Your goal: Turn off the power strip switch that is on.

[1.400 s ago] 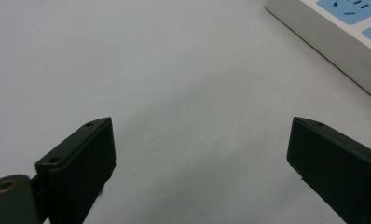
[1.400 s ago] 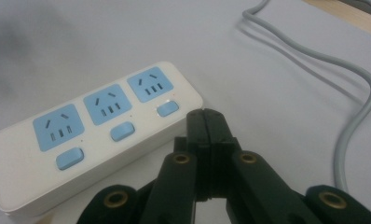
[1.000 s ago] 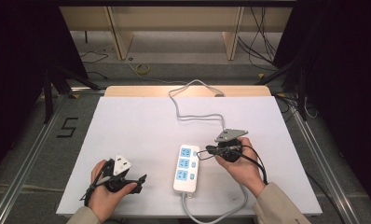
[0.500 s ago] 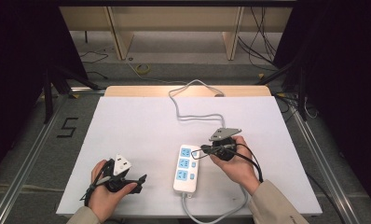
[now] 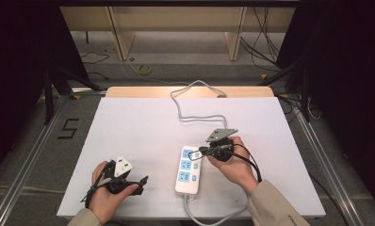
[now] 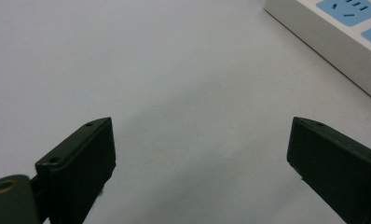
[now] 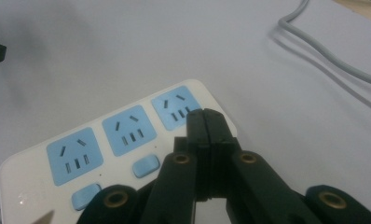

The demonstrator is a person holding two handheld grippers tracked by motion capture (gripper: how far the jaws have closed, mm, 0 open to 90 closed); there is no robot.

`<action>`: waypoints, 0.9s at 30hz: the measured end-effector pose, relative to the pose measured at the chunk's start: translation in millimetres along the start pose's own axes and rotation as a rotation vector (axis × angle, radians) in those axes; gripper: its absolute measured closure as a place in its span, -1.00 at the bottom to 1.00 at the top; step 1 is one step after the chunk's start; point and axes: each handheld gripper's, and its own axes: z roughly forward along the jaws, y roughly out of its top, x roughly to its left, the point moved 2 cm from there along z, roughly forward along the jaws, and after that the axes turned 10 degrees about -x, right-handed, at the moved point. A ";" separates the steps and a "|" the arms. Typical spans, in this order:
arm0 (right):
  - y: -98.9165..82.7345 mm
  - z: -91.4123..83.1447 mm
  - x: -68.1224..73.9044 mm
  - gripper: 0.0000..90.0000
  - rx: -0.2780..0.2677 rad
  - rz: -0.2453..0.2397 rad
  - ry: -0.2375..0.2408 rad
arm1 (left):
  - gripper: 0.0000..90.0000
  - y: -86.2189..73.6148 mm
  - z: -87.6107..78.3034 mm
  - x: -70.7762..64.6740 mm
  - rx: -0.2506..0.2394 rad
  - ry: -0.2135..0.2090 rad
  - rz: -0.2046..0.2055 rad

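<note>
A white power strip with three blue socket faces and blue switches lies on the white table. It also shows in the right gripper view as the power strip, and a corner of the strip appears in the left gripper view. My right gripper is shut with nothing between its jaws; its tips hover over the strip's far end, by the last socket. My left gripper rests at the table's front left, open and holding nothing, pointing toward the strip.
The strip's grey cable snakes from the table's far edge across the white sheet, and another stretch loops off the front edge. A wooden table edge lies beyond. Floor cables sit behind.
The right gripper has shifted slightly left, bringing its shut tips over the strip's far end. The left hand has stayed still.
</note>
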 end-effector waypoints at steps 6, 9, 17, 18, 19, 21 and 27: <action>1.4 3.2 0.1 1.00 0.006 0.004 0.001 | -0.84 0.1 0.0 -0.1 -0.002 0.000 0.000; 2.0 5.1 0.1 1.00 0.011 0.001 0.004 | -0.84 0.1 0.1 0.0 -0.002 0.000 0.000; 3.9 10.4 0.7 1.00 0.023 0.000 0.010 | -0.84 0.3 -0.3 0.1 -0.001 -0.001 0.001; 4.0 11.3 0.9 1.00 0.023 0.000 0.009 | -0.84 0.3 -0.3 0.1 -0.001 -0.001 0.001; 4.1 12.0 1.3 1.00 0.026 0.002 0.008 | -0.84 0.3 -0.2 0.1 -0.001 -0.001 0.000; 4.1 13.6 1.3 1.00 0.029 0.000 0.010 | -0.84 0.3 -0.2 0.0 -0.001 -0.002 0.000; 2.0 20.0 0.4 1.00 0.050 -0.004 0.006 | -0.84 0.5 -0.2 -0.3 -0.001 -0.003 0.001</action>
